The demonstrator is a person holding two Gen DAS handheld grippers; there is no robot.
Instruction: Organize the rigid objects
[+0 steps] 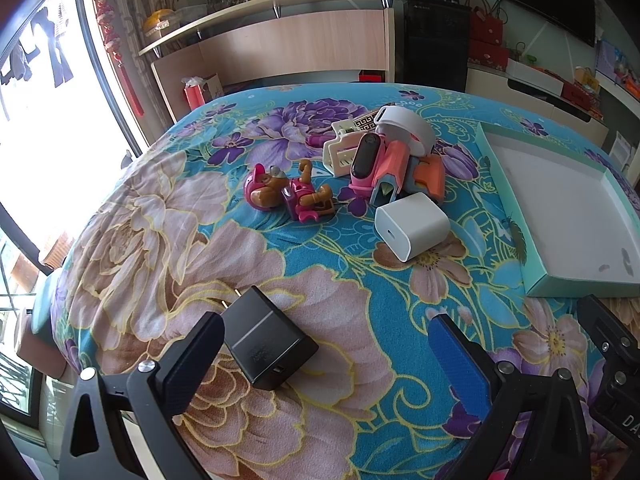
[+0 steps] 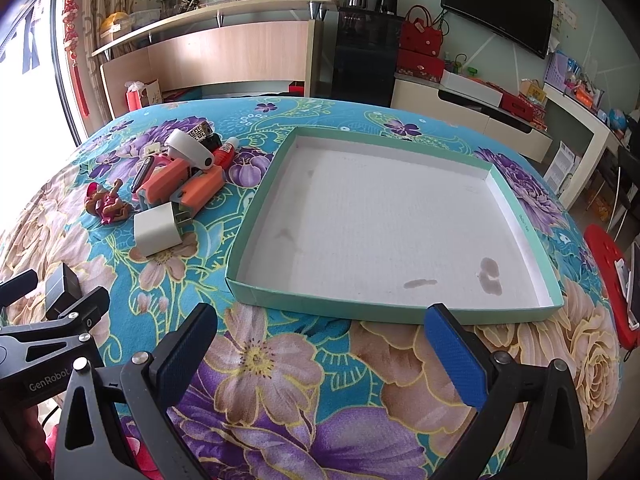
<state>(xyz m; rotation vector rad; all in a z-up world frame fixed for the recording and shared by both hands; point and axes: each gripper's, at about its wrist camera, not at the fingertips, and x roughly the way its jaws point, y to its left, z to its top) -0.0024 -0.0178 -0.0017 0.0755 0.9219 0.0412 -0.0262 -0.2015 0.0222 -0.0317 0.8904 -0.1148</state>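
On the flowered surface point(image 1: 280, 248) in the left wrist view, your left tool point(image 1: 326, 340) stands spread wide, its left finger just beside the black charger point(image 1: 268, 344), apparently lined up to grip it; the white charger point(image 1: 412, 226) and toy pile point(image 1: 384, 160) wait beyond. In the right wrist view, your right tool point(image 2: 320, 332) is likewise spread and holds nothing, facing the empty teal tray point(image 2: 516, 208), probably the collecting place.

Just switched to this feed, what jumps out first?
The big empty tray with the teal rim sits on the floral cloth ahead of the open right gripper. Left of it lies a pile of toys and a white charger. A black charger lies between the open left gripper's fingers.
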